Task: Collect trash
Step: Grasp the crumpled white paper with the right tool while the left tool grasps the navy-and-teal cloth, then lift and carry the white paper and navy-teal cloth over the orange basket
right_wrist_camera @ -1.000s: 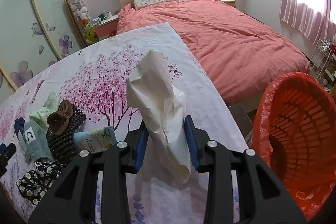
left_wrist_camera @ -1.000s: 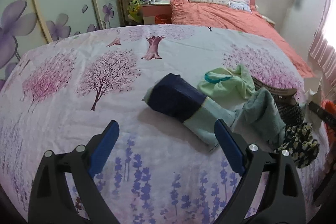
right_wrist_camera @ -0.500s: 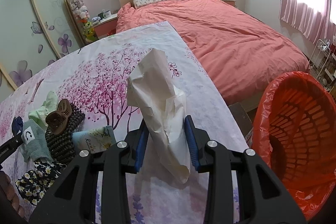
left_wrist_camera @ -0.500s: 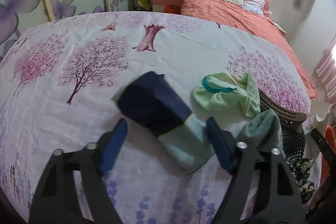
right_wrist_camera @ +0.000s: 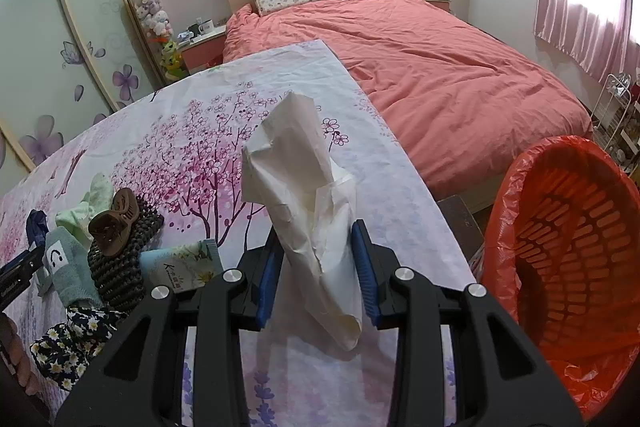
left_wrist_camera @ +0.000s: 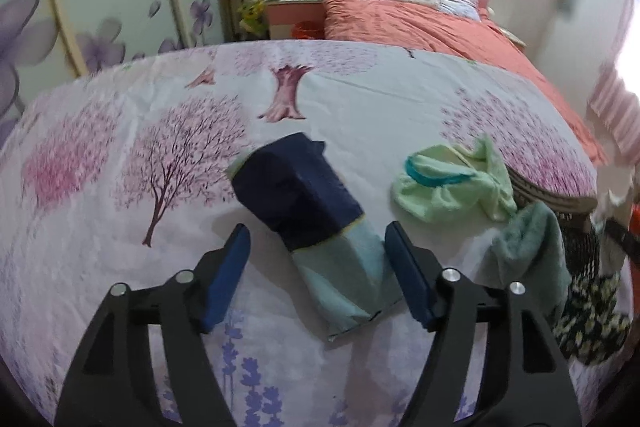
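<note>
My right gripper [right_wrist_camera: 316, 259] is shut on a crumpled white paper [right_wrist_camera: 304, 187] and holds it upright above the floral table cloth [right_wrist_camera: 400, 195]. A red bin lined with a red bag [right_wrist_camera: 568, 267] stands off the table's edge at the right. My left gripper [left_wrist_camera: 318, 259] is open, its fingers on either side of a navy and pale green packet [left_wrist_camera: 316, 223] that lies on the cloth. I cannot tell if the fingers touch it.
A light green cloth [left_wrist_camera: 452, 183], a teal sock [right_wrist_camera: 68, 263], a dark woven mat [right_wrist_camera: 120, 259] with a brown hair clip [right_wrist_camera: 114, 223], a floral tissue pack [right_wrist_camera: 180, 267] and a dark flowered cloth [right_wrist_camera: 68, 351] lie together. A coral bed [right_wrist_camera: 440, 67] stands behind the table.
My left gripper has moved forward so that the navy and green packet now lies between its open fingers. My right gripper holds the paper almost still.
</note>
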The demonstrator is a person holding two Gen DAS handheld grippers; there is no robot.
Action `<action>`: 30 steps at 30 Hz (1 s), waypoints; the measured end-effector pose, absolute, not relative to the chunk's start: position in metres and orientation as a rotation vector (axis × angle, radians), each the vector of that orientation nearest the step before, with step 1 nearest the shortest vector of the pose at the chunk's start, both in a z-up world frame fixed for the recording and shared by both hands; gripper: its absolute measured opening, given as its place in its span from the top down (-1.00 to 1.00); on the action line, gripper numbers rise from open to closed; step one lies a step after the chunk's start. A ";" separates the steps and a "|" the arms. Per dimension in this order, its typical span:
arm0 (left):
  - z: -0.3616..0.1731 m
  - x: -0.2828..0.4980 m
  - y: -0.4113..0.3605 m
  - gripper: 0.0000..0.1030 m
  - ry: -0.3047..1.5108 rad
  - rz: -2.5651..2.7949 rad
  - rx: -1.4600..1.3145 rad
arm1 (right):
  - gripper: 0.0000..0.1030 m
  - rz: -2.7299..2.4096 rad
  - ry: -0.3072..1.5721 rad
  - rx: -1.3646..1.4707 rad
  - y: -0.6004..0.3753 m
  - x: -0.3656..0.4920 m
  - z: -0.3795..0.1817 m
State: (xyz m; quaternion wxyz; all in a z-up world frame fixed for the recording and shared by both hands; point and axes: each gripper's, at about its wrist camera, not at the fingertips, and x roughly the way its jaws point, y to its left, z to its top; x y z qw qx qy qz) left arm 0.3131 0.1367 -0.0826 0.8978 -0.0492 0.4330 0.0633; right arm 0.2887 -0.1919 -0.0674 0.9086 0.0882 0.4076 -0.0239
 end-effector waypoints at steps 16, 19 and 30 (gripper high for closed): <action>-0.090 0.324 0.146 0.00 0.896 0.176 -0.131 | 0.26 -0.049 0.863 0.198 -0.193 0.292 -0.073; -0.090 0.326 0.149 0.10 0.890 0.166 -0.143 | 0.26 -0.046 0.866 0.205 -0.194 0.292 -0.074; -0.088 0.323 0.153 0.29 0.883 0.154 -0.151 | 0.36 -0.034 0.845 0.239 -0.202 0.286 -0.074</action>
